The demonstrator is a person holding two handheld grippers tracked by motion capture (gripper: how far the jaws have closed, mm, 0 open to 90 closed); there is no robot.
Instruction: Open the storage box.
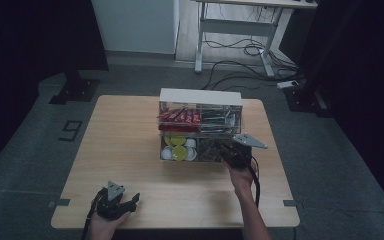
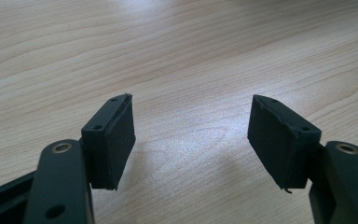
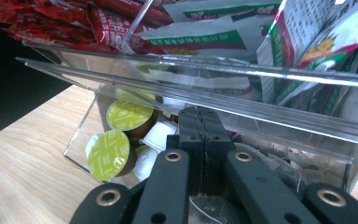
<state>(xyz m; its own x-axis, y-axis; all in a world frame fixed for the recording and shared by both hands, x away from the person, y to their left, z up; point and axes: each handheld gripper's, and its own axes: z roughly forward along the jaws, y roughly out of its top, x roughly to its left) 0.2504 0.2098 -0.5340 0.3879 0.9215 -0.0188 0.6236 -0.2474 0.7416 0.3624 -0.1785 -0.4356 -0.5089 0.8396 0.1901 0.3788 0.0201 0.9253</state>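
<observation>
Pale wood grain runs across the table [image 1: 130,165] under both of your hands, with dark floor and cables beyond it. Your right gripper [image 3: 200,122] has its jaws pressed flat together, pad against pad, at the front of the clear acrylic organizer [image 1: 200,127]. A thin strand seems to trail beneath the pads, but you cannot tell from these views whether anything is actually pinched. The tips sit at the lower right compartment [image 1: 214,150], just beside the divider, and its contents read as a dim tangle of small sachets behind the plastic. Judging from that, a pick from this compartment looks under way, with the carrying off and setting down left to do.

Your left gripper [image 2: 191,135] rests near the table's front left corner, its jaws spread wide over bare wood, holding nothing and well apart from the organizer.

Next to the right gripper, the lower left compartment holds coffee capsules [image 3: 121,135] with yellow-green foil lids, mixed with white ones. Above, red stick packets [image 3: 98,21] fill the upper left section, and green-and-white sachets [image 3: 214,37] stand in the upper right.
</observation>
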